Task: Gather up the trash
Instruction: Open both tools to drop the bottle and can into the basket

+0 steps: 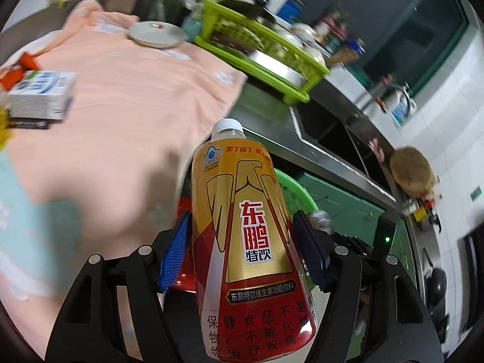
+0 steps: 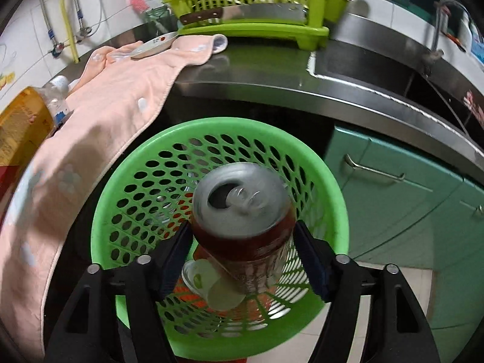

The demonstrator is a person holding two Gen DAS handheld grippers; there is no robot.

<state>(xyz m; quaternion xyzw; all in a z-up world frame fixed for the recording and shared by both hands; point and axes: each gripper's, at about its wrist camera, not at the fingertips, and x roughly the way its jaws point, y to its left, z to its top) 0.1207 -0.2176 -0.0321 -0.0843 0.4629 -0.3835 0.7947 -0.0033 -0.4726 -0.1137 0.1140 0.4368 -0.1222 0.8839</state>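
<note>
Left gripper (image 1: 242, 248): clamped on drink bottle (image 1: 245, 227), held beside counter edge | Right gripper (image 2: 242, 254): clamped on opened can (image 2: 242, 211), held over green basket (image 2: 127, 163) | Basket: paper cup (image 2: 208, 284) inside

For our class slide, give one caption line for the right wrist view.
Right hand-held gripper holds an opened can above the green basket.

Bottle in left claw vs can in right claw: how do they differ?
The drink bottle is plastic with a gold-and-red label; the can is metal with a dark red body. The drink bottle has its white cap on; the can's top is open. The can hangs over the green basket; the bottle is beside the counter. Both are gripped between blue pads.
</note>
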